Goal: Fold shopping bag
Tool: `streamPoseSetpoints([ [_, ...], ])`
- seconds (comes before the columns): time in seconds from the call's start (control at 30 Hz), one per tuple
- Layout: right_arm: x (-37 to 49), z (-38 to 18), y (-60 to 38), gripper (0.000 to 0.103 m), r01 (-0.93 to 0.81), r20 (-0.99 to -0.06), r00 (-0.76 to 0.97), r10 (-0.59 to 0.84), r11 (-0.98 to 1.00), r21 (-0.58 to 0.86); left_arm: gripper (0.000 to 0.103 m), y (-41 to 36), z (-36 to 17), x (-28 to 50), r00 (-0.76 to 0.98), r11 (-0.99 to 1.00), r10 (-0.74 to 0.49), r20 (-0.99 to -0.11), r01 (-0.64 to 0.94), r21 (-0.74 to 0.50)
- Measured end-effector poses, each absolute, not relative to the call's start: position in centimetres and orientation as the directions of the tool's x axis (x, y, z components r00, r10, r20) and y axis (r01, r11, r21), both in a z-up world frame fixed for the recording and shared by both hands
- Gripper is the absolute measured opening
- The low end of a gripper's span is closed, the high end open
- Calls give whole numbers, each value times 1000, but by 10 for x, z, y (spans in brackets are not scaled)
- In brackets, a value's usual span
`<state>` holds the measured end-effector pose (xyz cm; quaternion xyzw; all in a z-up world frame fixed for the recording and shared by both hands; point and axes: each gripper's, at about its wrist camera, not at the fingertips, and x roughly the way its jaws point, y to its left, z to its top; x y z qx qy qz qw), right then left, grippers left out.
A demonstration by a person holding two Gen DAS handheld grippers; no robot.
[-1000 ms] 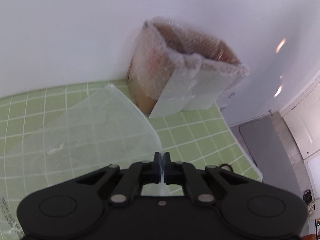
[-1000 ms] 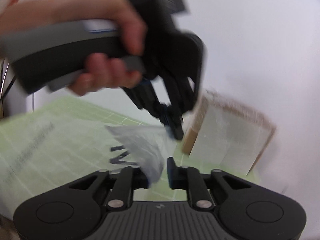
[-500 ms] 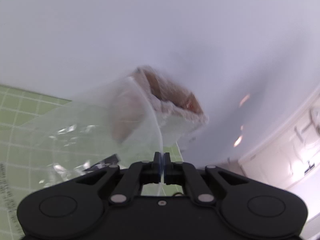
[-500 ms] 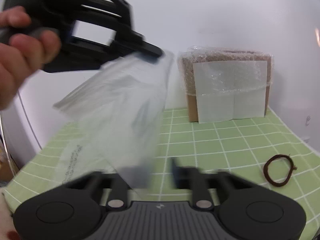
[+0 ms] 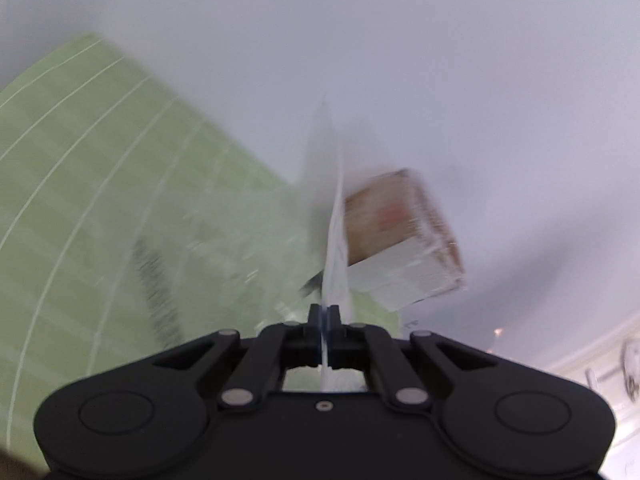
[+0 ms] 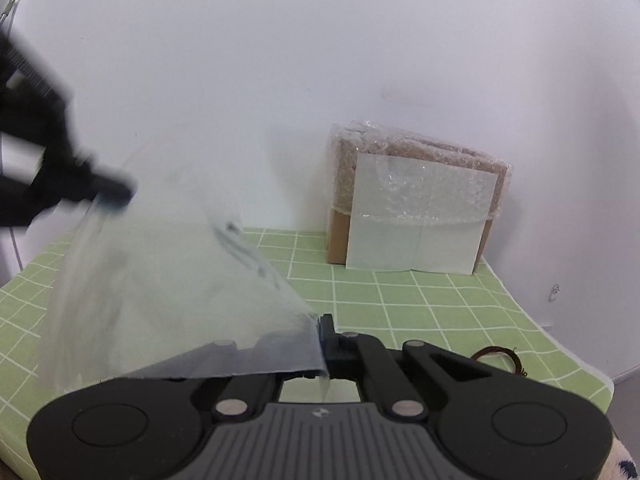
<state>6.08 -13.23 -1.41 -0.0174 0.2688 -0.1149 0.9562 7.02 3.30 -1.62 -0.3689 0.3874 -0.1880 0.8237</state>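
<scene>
Above the green bench [image 6: 420,304], I have the clear shopping bag [image 6: 168,280] stretched in the air: my right gripper [image 6: 323,334] is clamped on its near corner, my left gripper [image 5: 324,314] on the far-left edge. I judge the slick film could slip free, or billow and crease crooked.

Left gripper [image 6: 116,196] motion-blurred; bag print [image 6: 244,252] unreadable; box [image 5: 400,240] smeared

My shopping bag [image 6: 160,280] is thin, translucent, glossy plastic film. The cardboard box [image 6: 416,208] wears bubble wrap and matt white paper; both my tools are matt black plastic.
</scene>
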Motion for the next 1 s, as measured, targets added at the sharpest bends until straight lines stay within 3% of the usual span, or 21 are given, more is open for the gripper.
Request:
streamPoseSetpoints([
  [0.1,61,-14,-135,4,182,-531,822,-204,979,-95,1,41,-37,55,621,652,-578,-529,-39,-758],
  [0.23,57,-8,-138,24,74,-574,808,-131,990,-122,1,50,-48,48,627,679,-531,-570,-89,-729],
  [0.37,58,2,-153,44,-66,-637,770,17,996,-54,1,72,-60,41,628,680,-494,-602,-153,-717],
  [0.6,55,21,-174,52,-216,-679,696,235,970,114,1,77,-71,37,634,746,-403,-660,-190,-638],
  [0.7,51,25,-180,58,-224,-670,694,264,963,148,2,80,-75,35,626,745,-397,-672,-207,-634],
  [1.0,53,28,-218,59,84,-640,738,214,912,402,2,62,-69,35,614,807,-366,-699,-165,-568],
])
